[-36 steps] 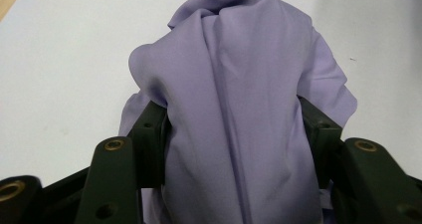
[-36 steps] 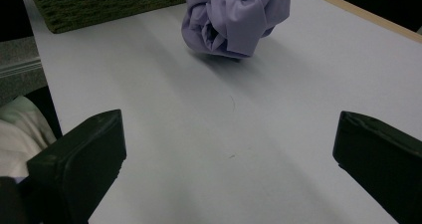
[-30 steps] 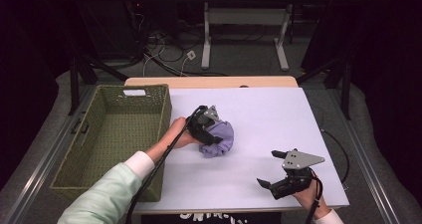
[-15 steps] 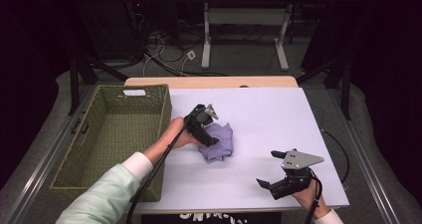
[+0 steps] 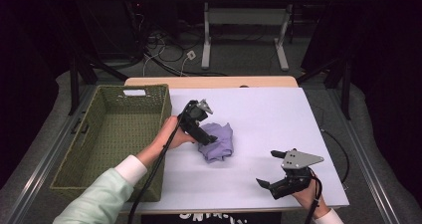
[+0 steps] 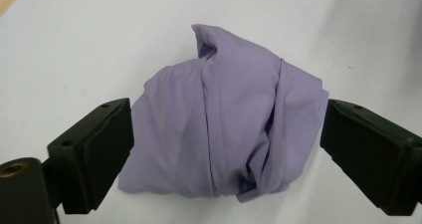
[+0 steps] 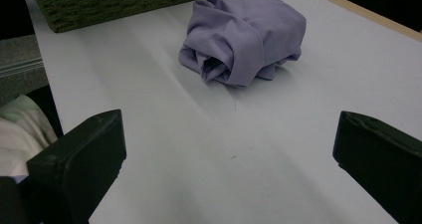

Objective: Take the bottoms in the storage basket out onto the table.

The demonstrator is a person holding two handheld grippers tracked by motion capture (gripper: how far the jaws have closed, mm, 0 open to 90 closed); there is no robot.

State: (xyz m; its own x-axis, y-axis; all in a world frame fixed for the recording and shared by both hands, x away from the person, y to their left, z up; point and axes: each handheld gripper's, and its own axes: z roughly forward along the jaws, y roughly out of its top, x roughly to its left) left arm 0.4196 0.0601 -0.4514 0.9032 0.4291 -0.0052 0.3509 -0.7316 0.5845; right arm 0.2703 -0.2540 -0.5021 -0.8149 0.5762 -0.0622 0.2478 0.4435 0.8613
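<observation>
A crumpled lilac cloth (image 5: 220,143) lies in a bundle on the white table top (image 5: 259,114), just right of the basket. My left gripper (image 5: 208,138) hangs over the cloth's left side, tilted down at it. In the left gripper view its jaws have just been opening; the cloth (image 6: 224,129) lies between the pads, which stand at its sides without pressing it. The left gripper (image 6: 226,134) is open. My right gripper (image 5: 266,168) rests near the table's front right, open and with nothing in it. In the right gripper view (image 7: 229,149) the cloth (image 7: 244,32) lies farther off.
A green woven basket (image 5: 164,115) stands along the table's left side, its near wall (image 7: 114,0) close behind the cloth. A wooden strip (image 5: 214,80) runs along the far table edge. Cables trail from both grippers toward the front.
My left gripper's jaws have spread apart and let go of the cloth, which has settled lower and flatter on the table. The left hand has lifted slightly. The right gripper has stayed put.
</observation>
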